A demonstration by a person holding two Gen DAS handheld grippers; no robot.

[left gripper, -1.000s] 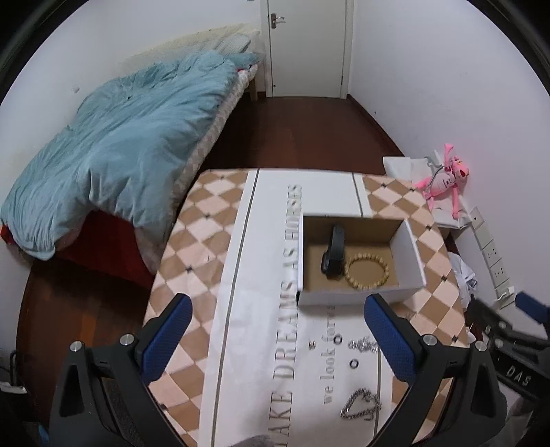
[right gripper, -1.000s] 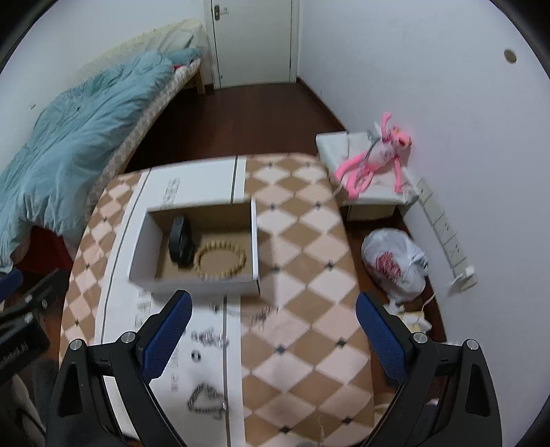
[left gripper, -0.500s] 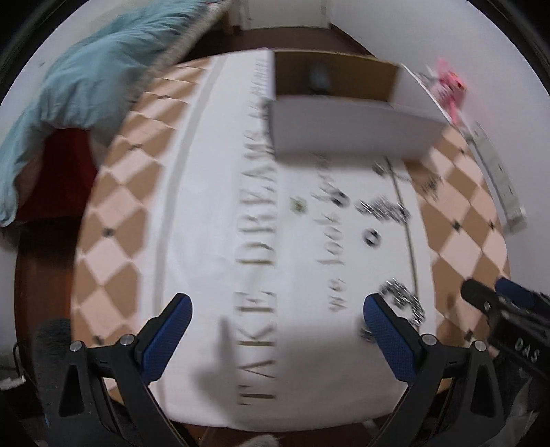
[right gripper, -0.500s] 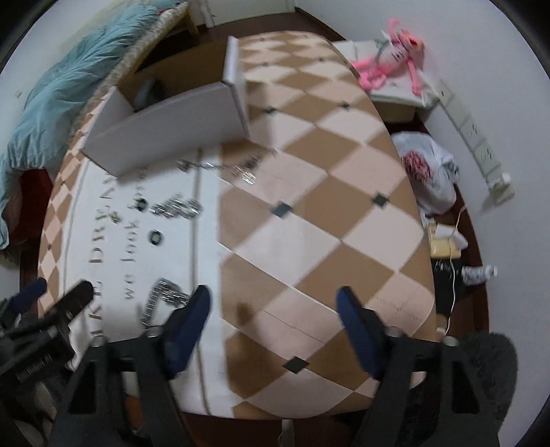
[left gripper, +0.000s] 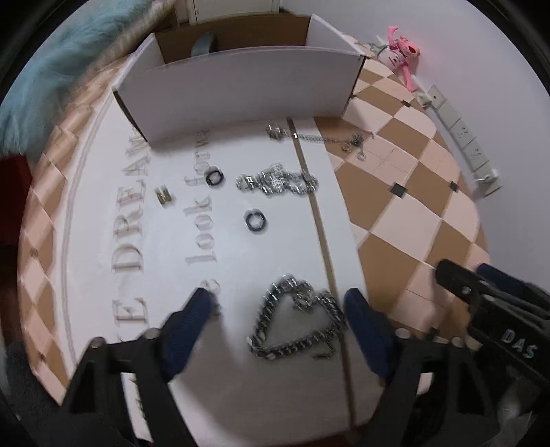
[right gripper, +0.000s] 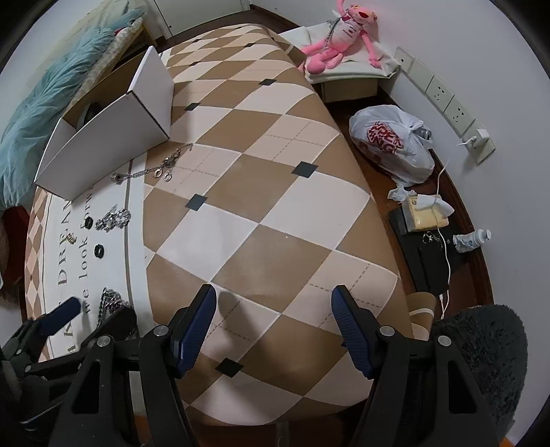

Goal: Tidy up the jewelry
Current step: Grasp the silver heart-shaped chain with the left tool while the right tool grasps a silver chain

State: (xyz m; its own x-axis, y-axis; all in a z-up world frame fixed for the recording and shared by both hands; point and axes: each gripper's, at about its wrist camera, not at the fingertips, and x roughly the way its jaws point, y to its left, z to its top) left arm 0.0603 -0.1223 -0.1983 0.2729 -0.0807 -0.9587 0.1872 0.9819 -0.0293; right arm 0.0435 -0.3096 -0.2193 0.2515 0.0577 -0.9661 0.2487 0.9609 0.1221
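A thick silver chain (left gripper: 298, 321) lies in a loop on the white cloth, between the blue fingers of my left gripper (left gripper: 280, 302), which is open and low over it. Farther off lie two dark rings (left gripper: 254, 220), a pile of silver jewelry (left gripper: 276, 181), a small gold piece (left gripper: 162, 195) and a thin necklace (left gripper: 319, 137). The white cardboard box (left gripper: 240, 86) stands behind them. My right gripper (right gripper: 273, 309) is open and empty over bare checkered cloth, to the right of the left gripper (right gripper: 65, 309). The box (right gripper: 103, 137) and jewelry (right gripper: 113, 218) lie at its left.
The table (right gripper: 275, 213) has a brown and cream checkered cover. A pink plush toy (right gripper: 338, 32), a plastic bag (right gripper: 392, 144), wall sockets and cables lie on the floor to the right. A bed with a blue quilt (right gripper: 44, 103) stands at the left.
Both grippers have dropped low and forward toward the table. The left one has come down around the thick chain. The right one has narrowed slightly and moved over the checkered cloth.
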